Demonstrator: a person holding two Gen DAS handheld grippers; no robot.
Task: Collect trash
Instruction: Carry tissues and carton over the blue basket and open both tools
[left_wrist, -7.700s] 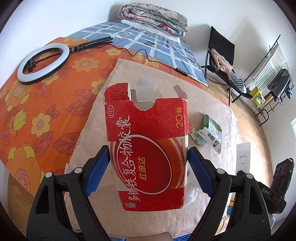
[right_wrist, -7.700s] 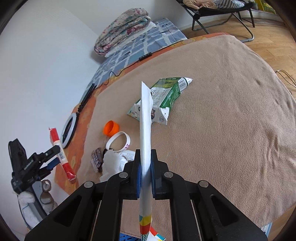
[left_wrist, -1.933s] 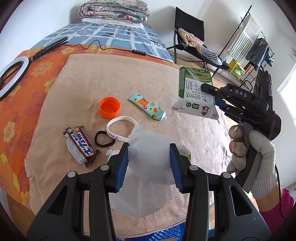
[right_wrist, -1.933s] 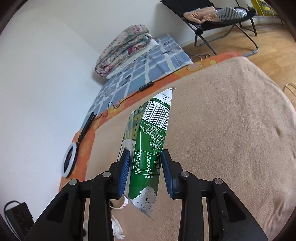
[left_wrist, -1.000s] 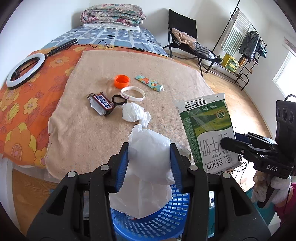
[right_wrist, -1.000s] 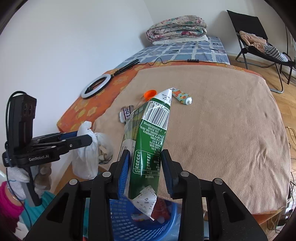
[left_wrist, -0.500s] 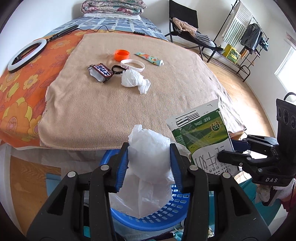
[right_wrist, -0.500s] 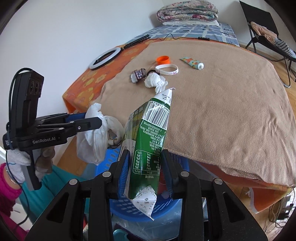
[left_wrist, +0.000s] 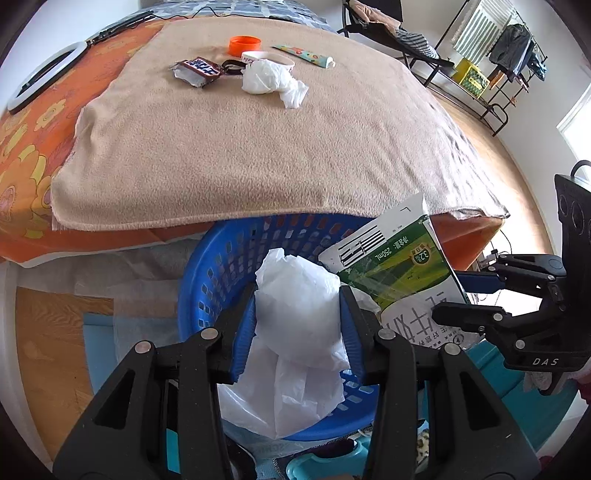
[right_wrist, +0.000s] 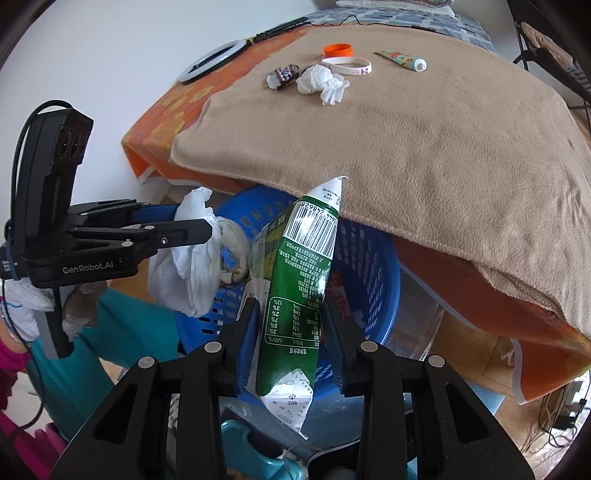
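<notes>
My left gripper (left_wrist: 297, 328) is shut on a crumpled white plastic bag (left_wrist: 299, 314) and holds it over the blue plastic basket (left_wrist: 229, 258) on the floor. My right gripper (right_wrist: 291, 332) is shut on a flattened green milk carton (right_wrist: 299, 280), also above the basket (right_wrist: 380, 280). Each gripper shows in the other's view: the right one (left_wrist: 469, 299) with the carton (left_wrist: 399, 269), the left one (right_wrist: 195, 221) with the bag (right_wrist: 192, 266). On the beige blanket lie a white tissue wad (left_wrist: 269, 79), a candy bar wrapper (left_wrist: 197, 70), an orange cap (left_wrist: 243, 44), a white wristband (left_wrist: 269, 57) and a small tube (left_wrist: 303, 55).
The basket stands under the front edge of the blanket-covered table (left_wrist: 240, 155). A ring light (left_wrist: 44, 77) lies on the orange floral cloth at the left. A folding chair (left_wrist: 388, 22) and a drying rack (left_wrist: 491, 55) stand on the wooden floor beyond.
Both grippers have pulled back from the table and dropped lower over the blue basket, still holding the bag and the carton. The basket now fills more of both views.
</notes>
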